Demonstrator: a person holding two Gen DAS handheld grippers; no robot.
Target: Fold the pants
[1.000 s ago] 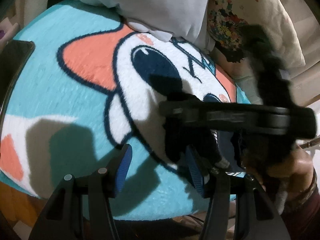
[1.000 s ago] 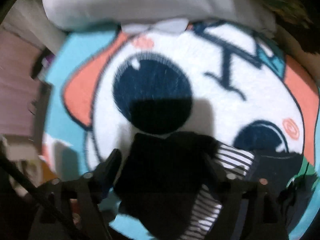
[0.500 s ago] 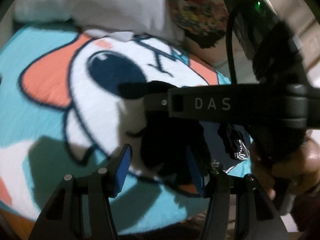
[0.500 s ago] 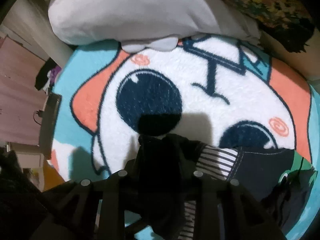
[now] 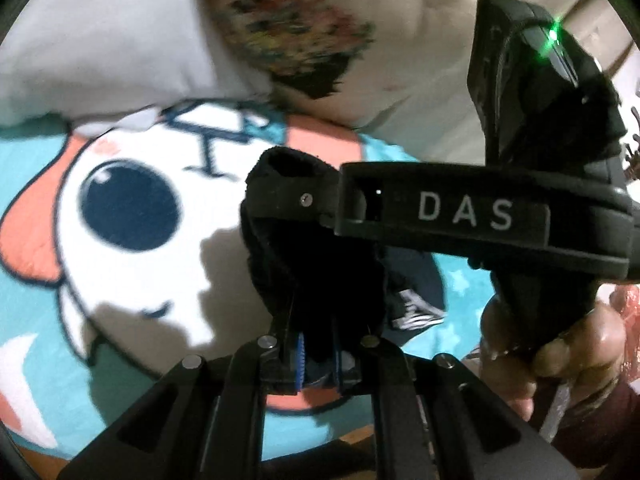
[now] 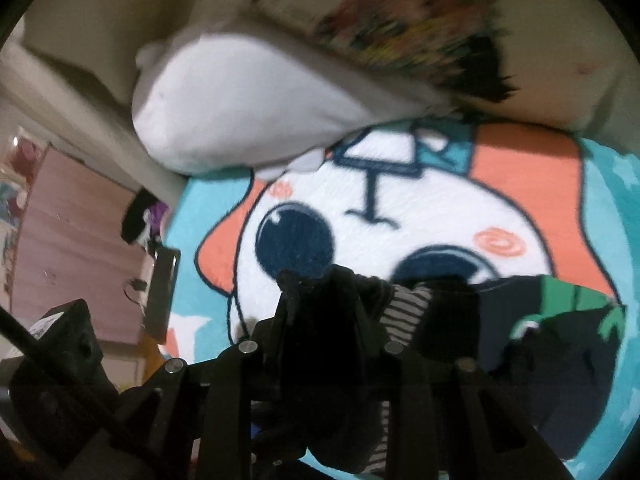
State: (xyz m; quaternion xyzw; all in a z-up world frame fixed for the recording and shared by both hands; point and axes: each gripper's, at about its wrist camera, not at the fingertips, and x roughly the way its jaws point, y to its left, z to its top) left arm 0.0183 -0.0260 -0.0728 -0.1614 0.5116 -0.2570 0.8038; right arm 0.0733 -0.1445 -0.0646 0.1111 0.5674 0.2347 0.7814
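Note:
The black pants [image 5: 296, 256] hang bunched above a cartoon-print blanket [image 5: 132, 248]. My left gripper [image 5: 318, 354] is shut on the black cloth, its blue pads pressed close. The right gripper's body, marked DAS [image 5: 464, 216], crosses the left wrist view and bites the same cloth higher up. In the right wrist view my right gripper [image 6: 320, 320] is shut on the black pants [image 6: 320, 360], lifted off the blanket [image 6: 420, 216].
A white pillow [image 6: 240, 112] and a printed pillow [image 6: 420, 36] lie at the blanket's far edge. A pile of dark, striped and green clothes [image 6: 540, 340] lies at the right. A pink cabinet [image 6: 68, 248] stands at the left.
My left gripper has shut on the black cloth. My right gripper shut on it too, and both lifted the pants off the blanket.

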